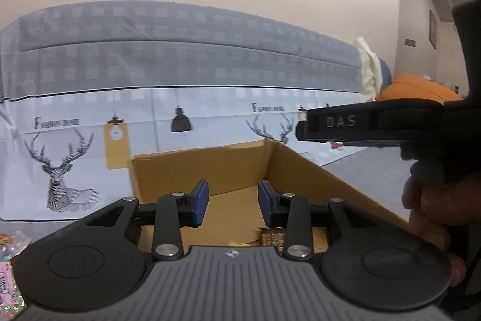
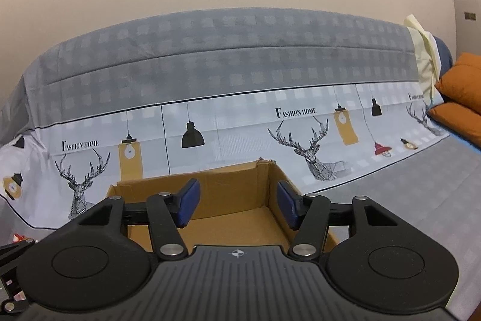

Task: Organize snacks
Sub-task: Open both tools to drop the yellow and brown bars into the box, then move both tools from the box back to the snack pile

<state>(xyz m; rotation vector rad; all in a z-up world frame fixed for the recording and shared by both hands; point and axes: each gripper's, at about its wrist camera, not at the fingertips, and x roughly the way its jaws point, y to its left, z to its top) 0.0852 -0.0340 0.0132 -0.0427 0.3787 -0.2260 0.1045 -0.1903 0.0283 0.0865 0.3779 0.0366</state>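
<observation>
The cardboard box (image 1: 228, 170) stood open on the grey-covered surface just in front of the deer-print cloth (image 1: 69, 158). At its near end lay a small snack packet (image 1: 272, 236) with a scrap of yellow wrapper (image 1: 240, 243) beside it, so at least one item seemed already put away. More snack packets (image 1: 7, 276) lay outside the box at the far left edge, which suggests sorting was only partly done.

The left tool (image 1: 233, 202) hung over the box's near end, its blue pads apart with nothing between them. The right tool (image 2: 237, 205) was likewise released and empty, its jaws parted wider, aimed into the box.

Only the left wrist view showed the packets, both those inside the box and those waiting outside, along with the body of the right tool and the hand (image 1: 430, 206) holding it. The right wrist view showed a bare stretch of box floor and more of the orange cushions (image 2: 460, 101) off to the right.
</observation>
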